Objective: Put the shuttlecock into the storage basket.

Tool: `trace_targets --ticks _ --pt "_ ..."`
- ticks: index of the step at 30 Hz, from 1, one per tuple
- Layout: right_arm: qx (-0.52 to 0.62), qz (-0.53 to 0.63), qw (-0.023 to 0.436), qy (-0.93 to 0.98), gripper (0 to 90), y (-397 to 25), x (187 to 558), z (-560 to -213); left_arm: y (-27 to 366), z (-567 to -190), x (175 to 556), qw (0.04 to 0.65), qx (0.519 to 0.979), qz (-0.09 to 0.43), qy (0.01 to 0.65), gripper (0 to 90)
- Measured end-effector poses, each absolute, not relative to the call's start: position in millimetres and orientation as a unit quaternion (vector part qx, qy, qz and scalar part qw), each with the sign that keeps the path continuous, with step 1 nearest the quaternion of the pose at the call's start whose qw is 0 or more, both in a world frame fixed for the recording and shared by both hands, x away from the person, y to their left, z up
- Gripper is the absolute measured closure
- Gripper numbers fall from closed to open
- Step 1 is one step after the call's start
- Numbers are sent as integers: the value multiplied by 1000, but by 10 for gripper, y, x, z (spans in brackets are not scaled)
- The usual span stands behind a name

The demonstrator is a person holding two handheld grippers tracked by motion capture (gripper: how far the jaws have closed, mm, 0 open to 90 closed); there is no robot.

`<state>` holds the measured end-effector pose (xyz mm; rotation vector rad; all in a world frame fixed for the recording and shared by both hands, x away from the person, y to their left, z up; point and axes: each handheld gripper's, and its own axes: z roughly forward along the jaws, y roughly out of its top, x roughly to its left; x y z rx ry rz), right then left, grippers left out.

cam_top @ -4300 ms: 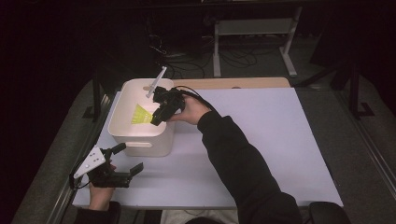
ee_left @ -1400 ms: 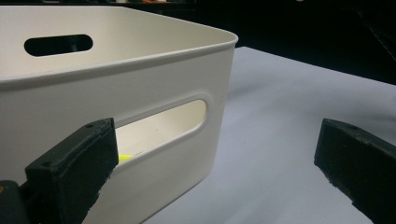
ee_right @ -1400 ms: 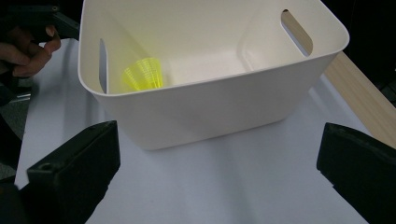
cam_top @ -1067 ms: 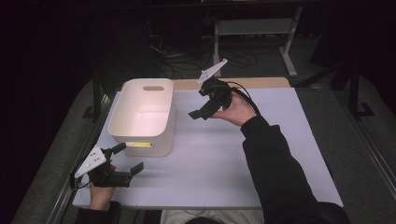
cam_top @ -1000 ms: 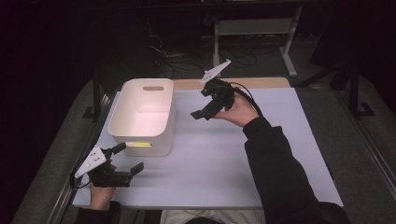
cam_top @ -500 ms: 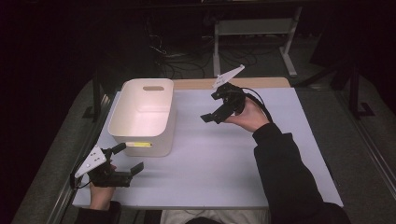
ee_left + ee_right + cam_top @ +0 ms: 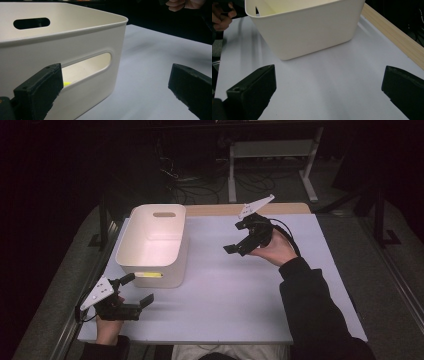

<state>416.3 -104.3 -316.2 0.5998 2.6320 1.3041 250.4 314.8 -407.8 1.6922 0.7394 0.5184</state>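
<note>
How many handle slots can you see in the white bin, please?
2: one slot in the white bin's far wall, one slot in its near wall, facing the left gripper. Others may be hidden.

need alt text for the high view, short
A person at a table covered in white holds a two-jaw gripper in each hand, both with jaws open and empty. The right gripper is raised beside a white bin with handle slots; the left gripper sits at the table's near left corner, just in front of the bin.
</note>
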Motion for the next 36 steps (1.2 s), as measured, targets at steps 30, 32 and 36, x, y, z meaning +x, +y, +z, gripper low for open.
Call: trace_targets --ticks 30,32,36 --pt "240 452 92 854 0 -1523 3902 -3398 3149 -4078 2506 573 722 223 317 0" --pt "243 452 91 853 0 -1552 3888 -3422 3146 -4079 2506 573 723 222 316 0" --pt "247 453 91 852 0 -1594 3862 -3450 3145 -4080 2508 572 723 222 316 0"
